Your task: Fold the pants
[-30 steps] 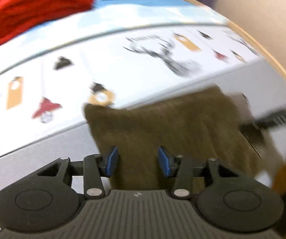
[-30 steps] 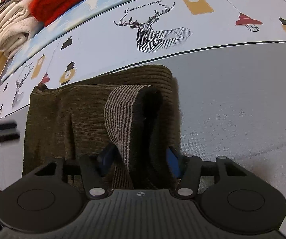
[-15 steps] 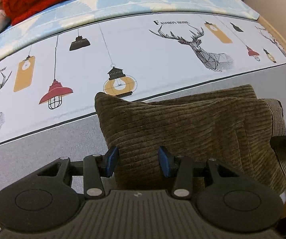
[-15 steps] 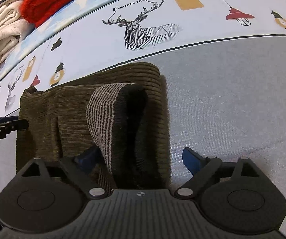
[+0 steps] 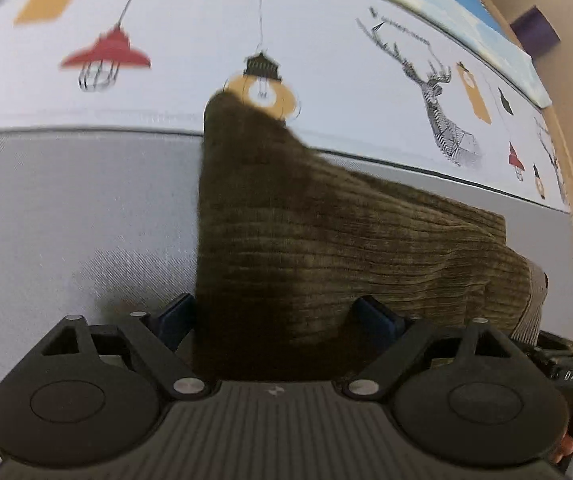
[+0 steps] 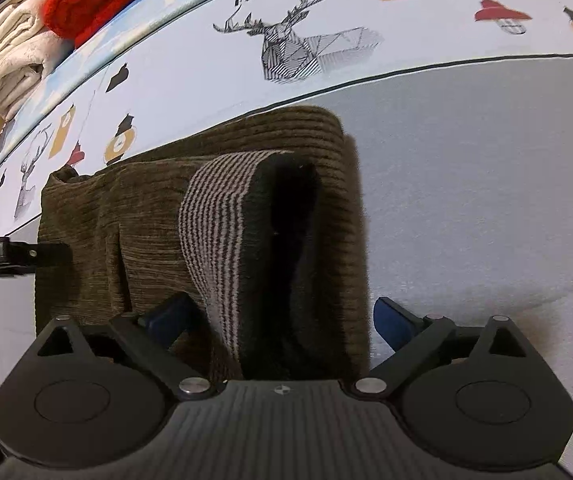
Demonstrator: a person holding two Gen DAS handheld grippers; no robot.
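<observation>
Both claws stand spread, and that is the change that matters: a second ago each was half closed at the pants, and now the jaws of each are opening, with cloth between them but no pad pressing on it. Nearest you, the left claw straddles the near left corner of the pants; one blue pad sits just off the cloth's left edge over grey sheet, the other lies over the cloth. It has dropped closer and rolled since a second ago, so the pants now fill more of its view. Your right claw has hardly shifted; its left pad lies over brown cloth, its right pad over bare sheet just beside the pants' right edge. Between them the striped waistband stands up in a loose loop showing its dark inside.

Further out, the pants lie as a compact brown corduroy bundle on the bed, mostly on the grey band with the far corner reaching onto the printed band of lamps and deer. From the right view, your left claw appears as a dark bar touching the bundle's left edge.

Beyond, at the far edge, sit a red blanket and cream towels.

Judging by the release, the fold looks set down; only that upright waistband seems to want flattening.
</observation>
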